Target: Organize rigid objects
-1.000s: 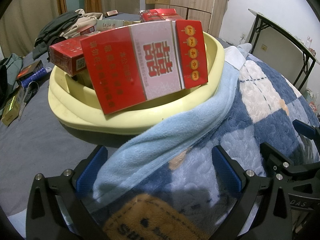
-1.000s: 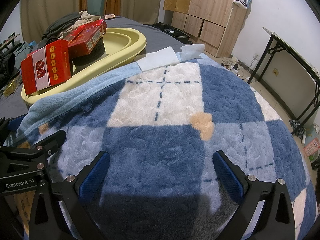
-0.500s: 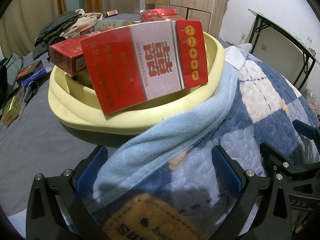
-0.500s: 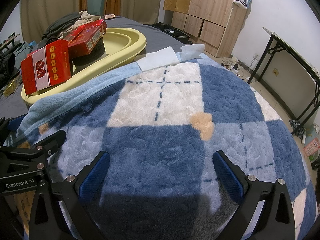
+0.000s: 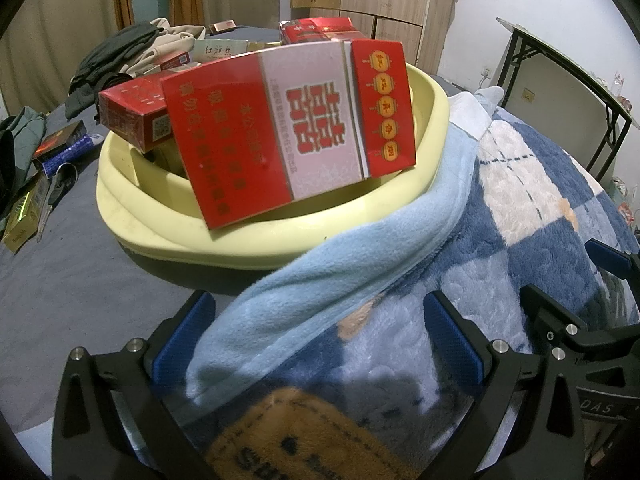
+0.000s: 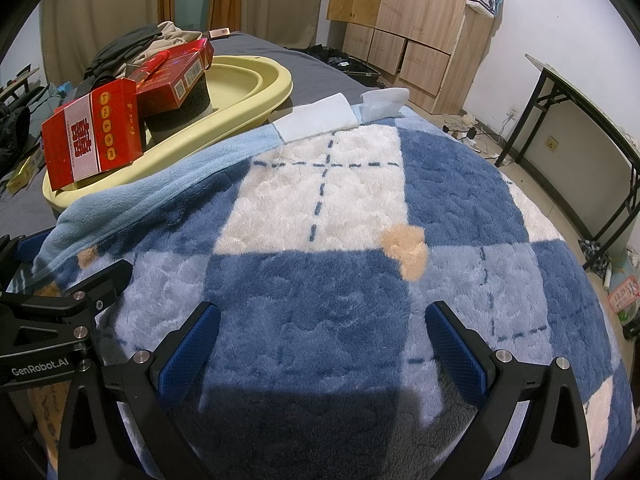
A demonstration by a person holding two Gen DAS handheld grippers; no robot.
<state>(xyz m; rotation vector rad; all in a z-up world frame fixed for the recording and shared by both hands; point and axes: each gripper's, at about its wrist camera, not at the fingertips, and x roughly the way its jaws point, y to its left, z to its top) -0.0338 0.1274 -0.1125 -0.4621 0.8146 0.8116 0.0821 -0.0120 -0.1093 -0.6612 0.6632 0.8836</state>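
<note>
Left wrist alone shows scissors (image 5: pixel 56 196).

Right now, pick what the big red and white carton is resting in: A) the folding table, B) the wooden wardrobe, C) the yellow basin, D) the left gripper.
C: the big red and white carton leans tilted inside the yellow basin, its lower corner on the rim, while both grippers are open and apart from it.

Wooden wardrobe (image 6: pixel 416 20), white wall (image 6: pixel 560 12), folding table (image 6: pixel 588 92), curtains (image 6: pixel 92 4).
</note>
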